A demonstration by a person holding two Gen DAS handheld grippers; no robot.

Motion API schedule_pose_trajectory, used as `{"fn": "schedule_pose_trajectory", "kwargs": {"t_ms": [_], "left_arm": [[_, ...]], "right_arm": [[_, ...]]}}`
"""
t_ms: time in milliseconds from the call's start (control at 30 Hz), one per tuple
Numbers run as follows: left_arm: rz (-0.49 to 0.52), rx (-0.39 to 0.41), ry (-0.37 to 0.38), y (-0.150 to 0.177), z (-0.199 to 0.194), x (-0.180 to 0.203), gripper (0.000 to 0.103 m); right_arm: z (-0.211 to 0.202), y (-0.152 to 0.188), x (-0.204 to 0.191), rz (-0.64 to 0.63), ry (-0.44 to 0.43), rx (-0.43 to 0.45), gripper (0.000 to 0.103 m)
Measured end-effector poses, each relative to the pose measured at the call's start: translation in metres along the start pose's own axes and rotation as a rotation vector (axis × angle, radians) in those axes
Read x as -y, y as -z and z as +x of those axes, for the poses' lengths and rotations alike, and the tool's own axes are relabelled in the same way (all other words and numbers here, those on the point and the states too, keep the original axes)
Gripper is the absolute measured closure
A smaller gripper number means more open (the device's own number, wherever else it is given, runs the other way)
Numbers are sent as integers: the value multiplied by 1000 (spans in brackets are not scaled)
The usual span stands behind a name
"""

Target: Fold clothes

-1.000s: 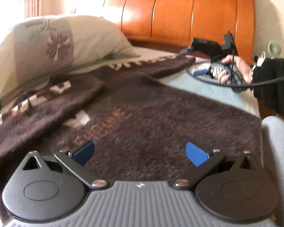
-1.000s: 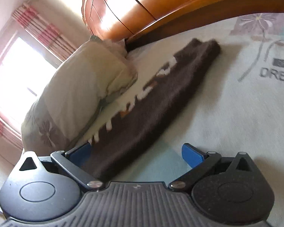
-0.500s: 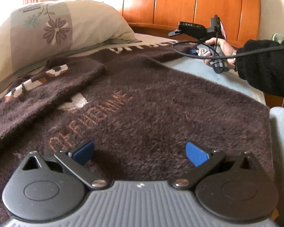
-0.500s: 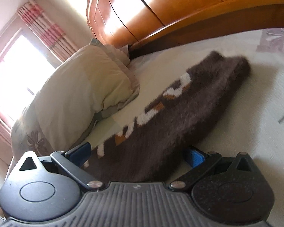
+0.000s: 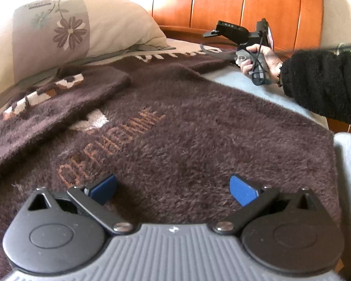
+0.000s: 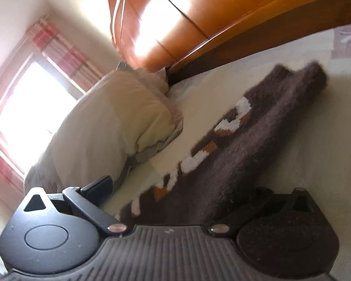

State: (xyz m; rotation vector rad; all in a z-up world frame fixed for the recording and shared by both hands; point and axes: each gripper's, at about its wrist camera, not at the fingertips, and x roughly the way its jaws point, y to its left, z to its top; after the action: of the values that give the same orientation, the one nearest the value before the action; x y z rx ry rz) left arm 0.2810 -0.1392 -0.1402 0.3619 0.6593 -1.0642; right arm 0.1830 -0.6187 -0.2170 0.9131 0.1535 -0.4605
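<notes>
1. Brown sweater (image 5: 199, 128) lies flat on the bed (image 6: 304, 159), body spread toward the near edge; one sleeve (image 5: 58, 103) is folded in across the chest on the pillow (image 5: 70, 30) side.
2. The other sleeve (image 6: 234, 154) is laid out straight toward the headboard (image 6: 199, 18); long axis runs away from the right gripper's (image 6: 175, 194) jaws, cuff at the far end.
3. Right gripper: jaws wide apart, straddling the near part of that sleeve; nothing clamped that I can see; right finger mostly hidden in dark fabric.
4. Left gripper (image 5: 173, 187): jaws wide apart, empty; hovering low over the sweater body near the hem; contact unclear.
5. Key relation: the straight sleeve sits directly ahead of and between the right jaws, well apart from the left; right is the nearer one.
6. Judgement: next move is close on the sleeve and carry it sideways over the body; risk is that fuzzy knit slips or drags the shoulder.
</notes>
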Motion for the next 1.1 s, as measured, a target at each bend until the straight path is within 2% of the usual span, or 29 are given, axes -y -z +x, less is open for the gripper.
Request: {"fn": "schedule_pose_trajectory", "kwargs": {"t_ms": [133,200,300,367,433,467,500,567,667,733,767,833,1100], "left_arm": [[3,0,-3,0,0,1,1],[4,0,-3,0,-1,1,1],[-4,4,4,1,0,-1,1],[-7,4,5,0,0,-2,1],[-4,4,3,0,-1,-2,1],[-5,4,3,-1,-1,-2,1],[-5,4,3,-1,-1,-2,1],[-1,6,2,-2,-3,-2,1],[19,27,-1,-5,-9,1,1],[30,40,1,-8,-14,3,1],[36,46,-3,-9,-15,4,1],[50,49,-8,-11,-19,6,1],[83,54,-11,-16,-35,6,1]], "right_arm": [[15,-10,1,-18,37,6,0],[14,-12,-1,64,53,20,0],[12,-10,3,150,-82,-28,0],[10,-8,16,191,-54,4,20],[7,-7,30,233,-23,37,58],[6,-6,37,254,-7,54,70],[4,-4,42,269,-17,60,95],[2,-1,51,299,-39,71,86],[8,-6,43,273,19,27,85],[12,-9,42,284,30,9,80],[14,-10,42,277,34,0,81],[19,-13,42,263,44,-19,94],[25,-20,12,149,204,-82,93]]}}
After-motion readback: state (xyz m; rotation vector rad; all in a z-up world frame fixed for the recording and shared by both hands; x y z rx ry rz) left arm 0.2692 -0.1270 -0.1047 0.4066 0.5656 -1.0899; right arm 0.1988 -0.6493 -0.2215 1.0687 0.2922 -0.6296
